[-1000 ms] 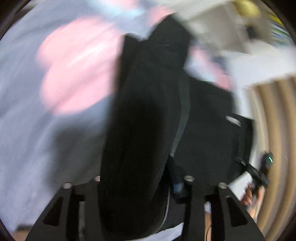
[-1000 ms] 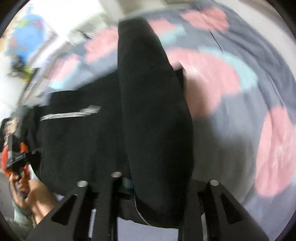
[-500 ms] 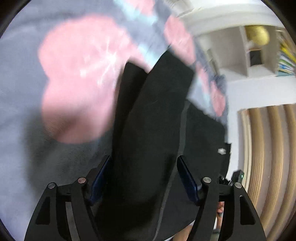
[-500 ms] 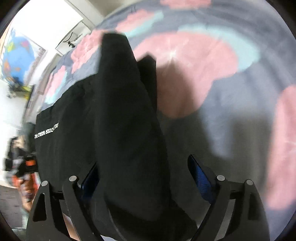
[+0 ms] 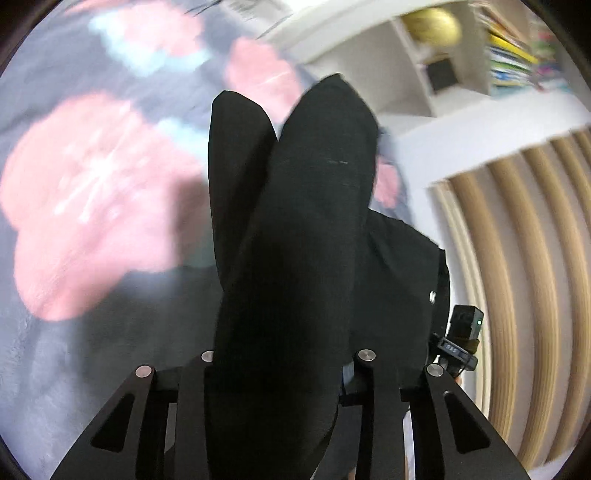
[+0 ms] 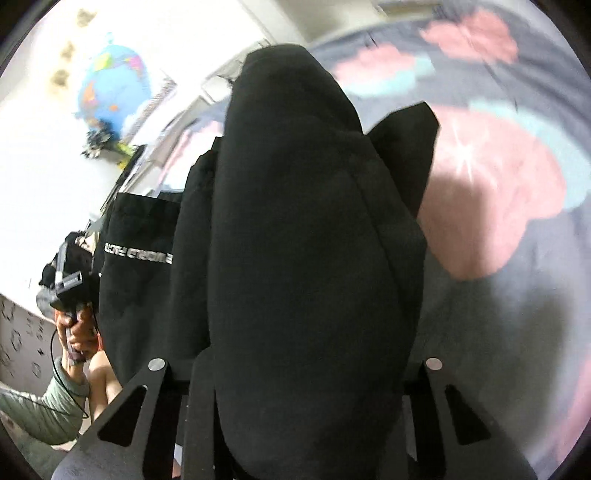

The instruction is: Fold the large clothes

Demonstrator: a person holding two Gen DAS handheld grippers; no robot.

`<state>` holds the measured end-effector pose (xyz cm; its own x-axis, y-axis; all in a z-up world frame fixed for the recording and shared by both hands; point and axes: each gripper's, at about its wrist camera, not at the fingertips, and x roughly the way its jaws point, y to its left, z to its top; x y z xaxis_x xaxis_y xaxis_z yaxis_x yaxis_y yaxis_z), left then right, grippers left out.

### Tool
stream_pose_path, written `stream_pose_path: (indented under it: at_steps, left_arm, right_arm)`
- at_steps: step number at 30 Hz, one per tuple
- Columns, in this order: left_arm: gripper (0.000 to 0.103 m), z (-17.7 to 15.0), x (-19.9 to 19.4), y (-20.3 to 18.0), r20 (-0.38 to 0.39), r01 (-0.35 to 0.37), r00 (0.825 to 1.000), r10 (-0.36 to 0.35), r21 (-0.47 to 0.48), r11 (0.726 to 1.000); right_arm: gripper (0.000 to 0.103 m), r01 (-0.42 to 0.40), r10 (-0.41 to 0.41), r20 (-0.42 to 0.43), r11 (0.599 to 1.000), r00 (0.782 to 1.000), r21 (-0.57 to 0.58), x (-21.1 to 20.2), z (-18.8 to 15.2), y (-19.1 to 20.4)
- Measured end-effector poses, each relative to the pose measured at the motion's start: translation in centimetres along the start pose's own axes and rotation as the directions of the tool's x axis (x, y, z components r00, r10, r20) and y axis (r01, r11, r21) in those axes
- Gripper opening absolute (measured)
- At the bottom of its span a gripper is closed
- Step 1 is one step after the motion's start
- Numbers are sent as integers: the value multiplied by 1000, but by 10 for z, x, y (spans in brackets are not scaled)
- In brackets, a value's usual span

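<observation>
A large black garment hangs over my left gripper, which is shut on its fabric; the fingertips are hidden under the cloth. The same black garment, with a strip of white lettering, drapes over my right gripper, also shut on it with fingertips hidden. Both grippers hold the garment lifted above a grey bedspread with pink and teal blotches. The other gripper shows at the edge of each view.
White shelves with books and a yellow ball and a ribbed wooden panel stand to the right in the left wrist view. A globe poster hangs on a white wall in the right wrist view. The person's hand holds the left gripper.
Half a second ago both grippers' jaws stood wide apart around the cloth; now they are shut on it and the garment is lifted higher off the bedspread.
</observation>
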<state>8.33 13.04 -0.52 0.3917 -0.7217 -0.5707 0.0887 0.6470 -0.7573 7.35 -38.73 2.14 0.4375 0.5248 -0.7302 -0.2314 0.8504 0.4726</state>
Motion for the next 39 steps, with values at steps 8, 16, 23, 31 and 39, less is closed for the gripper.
stream_pose_path:
  at_steps: [8,16,23,31,39]
  left_arm:
    - [40,-23,-7,13,-22,-17,1000,15,-98,995]
    - [59,-35,-14,57,-53,-237,971,232,-246,940]
    - [62,-13,-91,-15,202,-273,940,275,-39,961]
    - [65,-71,47,-105,22,-322,942,334,328,888]
    - [68,-82,104,-79,-29,-412,895,446,329,849]
  right_arm:
    - [38,41,-39,-40,998,998,54,-21,-16,3]
    - [74,122,-75,-141,923,987,365,23,-31,-58]
    - [74,278,-311,89,923,946,267,-82,-8,8]
    - [74,319,-324,75,945,943,74,-16,-31,116]
    - [83,480,-473,-80,871,877,108,83,-70,103]
